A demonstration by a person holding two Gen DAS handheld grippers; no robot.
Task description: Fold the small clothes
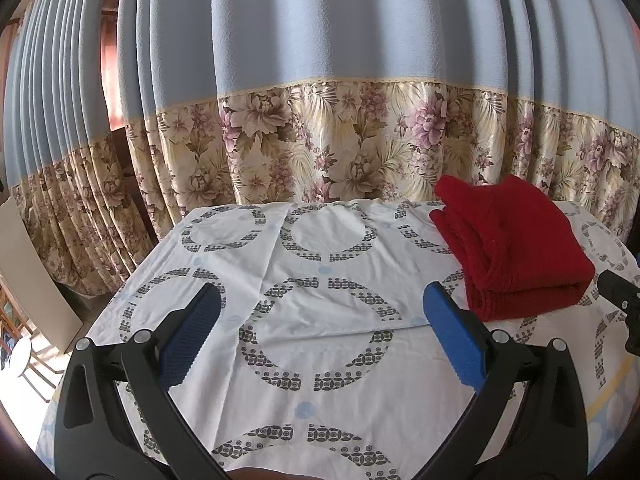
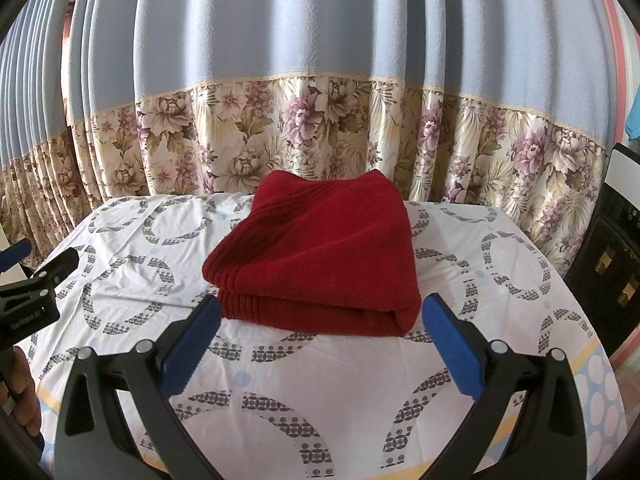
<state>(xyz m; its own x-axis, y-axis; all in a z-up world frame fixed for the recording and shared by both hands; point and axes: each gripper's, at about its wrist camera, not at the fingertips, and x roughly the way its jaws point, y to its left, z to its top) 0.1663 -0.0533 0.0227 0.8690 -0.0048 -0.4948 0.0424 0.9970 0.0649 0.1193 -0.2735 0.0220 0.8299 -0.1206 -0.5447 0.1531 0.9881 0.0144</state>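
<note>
A dark red garment (image 2: pixel 320 256) lies folded into a thick rectangle on the table, which is covered by a white cloth with grey ring patterns (image 2: pixel 360 392). In the left wrist view the same red garment (image 1: pixel 516 248) sits at the right. My right gripper (image 2: pixel 322 320) is open, its blue pads to either side of the bundle's near edge, not touching it. My left gripper (image 1: pixel 320 308) is open over bare cloth, left of the garment. The left gripper (image 2: pixel 36 280) also shows at the left edge of the right wrist view.
A blue curtain with a floral lower band (image 1: pixel 320 140) hangs right behind the table's far edge. A dark cabinet (image 2: pixel 612 248) stands at the right. A person's hand (image 2: pixel 20 396) shows at the lower left. The right gripper's tip (image 1: pixel 624 304) shows at the right edge.
</note>
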